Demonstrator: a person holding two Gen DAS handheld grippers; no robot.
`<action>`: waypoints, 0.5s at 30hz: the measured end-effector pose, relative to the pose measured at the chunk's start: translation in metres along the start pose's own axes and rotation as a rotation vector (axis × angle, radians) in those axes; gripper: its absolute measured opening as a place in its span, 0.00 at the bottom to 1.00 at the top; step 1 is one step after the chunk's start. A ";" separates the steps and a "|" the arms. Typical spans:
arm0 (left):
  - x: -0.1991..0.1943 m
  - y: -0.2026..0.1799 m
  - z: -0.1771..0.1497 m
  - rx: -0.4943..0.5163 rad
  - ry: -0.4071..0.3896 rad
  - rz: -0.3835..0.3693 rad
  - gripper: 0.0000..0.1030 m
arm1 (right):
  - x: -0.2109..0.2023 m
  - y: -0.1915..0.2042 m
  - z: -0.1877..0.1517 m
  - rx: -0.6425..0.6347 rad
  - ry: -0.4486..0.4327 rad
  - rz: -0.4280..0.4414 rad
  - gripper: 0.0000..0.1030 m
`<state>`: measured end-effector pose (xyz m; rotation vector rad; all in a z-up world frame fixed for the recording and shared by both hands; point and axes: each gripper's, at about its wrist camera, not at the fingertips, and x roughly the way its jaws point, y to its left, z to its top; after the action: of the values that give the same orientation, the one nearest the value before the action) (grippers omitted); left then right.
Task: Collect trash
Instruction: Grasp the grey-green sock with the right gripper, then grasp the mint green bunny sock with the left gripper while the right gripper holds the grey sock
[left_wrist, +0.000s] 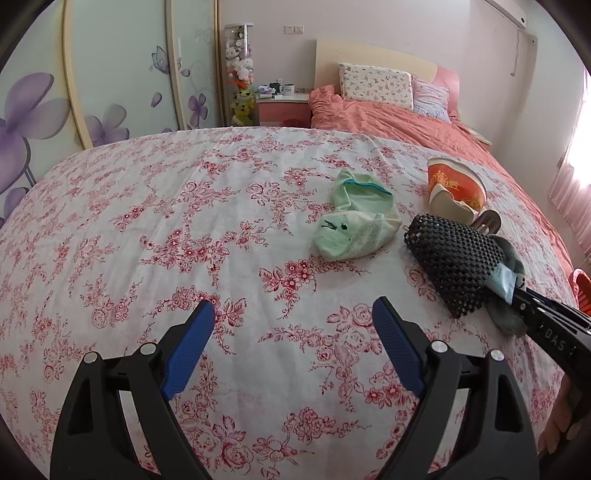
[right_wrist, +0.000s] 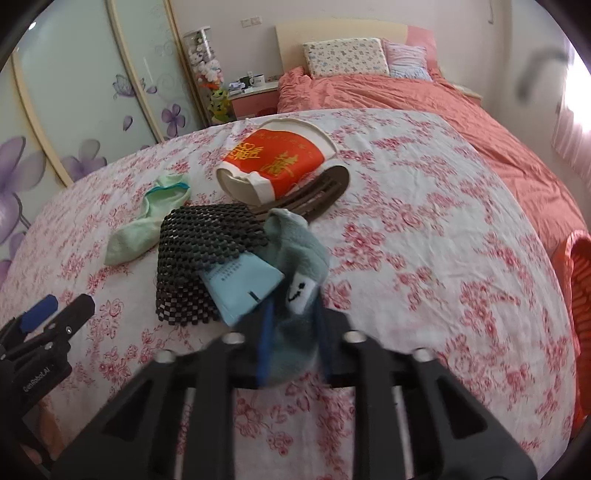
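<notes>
The right tool (right_wrist: 291, 314) is clamped on a grey-blue sock (right_wrist: 295, 243), which lies on the flowered bedsheet (right_wrist: 424, 229) against a black mesh mat (right_wrist: 199, 240) and a pale blue packet (right_wrist: 243, 284); the sock looks like no trash. The left tool (left_wrist: 293, 321) hovers with its jaws apart, empty. The crushed orange paper cup (right_wrist: 277, 155) behind seems the real litter, so the next move probably means clearing the sock aside. Only the right view shows the orange basket (right_wrist: 576, 280) at the bedside; the left view shows the green sock (left_wrist: 354, 218) whole.
</notes>
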<state>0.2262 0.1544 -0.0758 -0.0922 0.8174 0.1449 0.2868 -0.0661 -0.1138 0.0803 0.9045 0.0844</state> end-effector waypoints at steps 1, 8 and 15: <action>0.000 0.000 0.000 -0.002 0.000 0.000 0.84 | -0.001 0.001 0.001 -0.008 -0.003 -0.010 0.05; 0.008 -0.010 0.014 0.007 -0.013 0.003 0.84 | -0.019 -0.032 -0.005 0.044 -0.064 -0.104 0.04; 0.031 -0.023 0.032 -0.011 0.019 -0.017 0.84 | -0.023 -0.079 -0.012 0.096 -0.047 -0.247 0.05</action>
<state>0.2741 0.1385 -0.0755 -0.1107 0.8343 0.1328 0.2662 -0.1464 -0.1115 0.0587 0.8648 -0.1903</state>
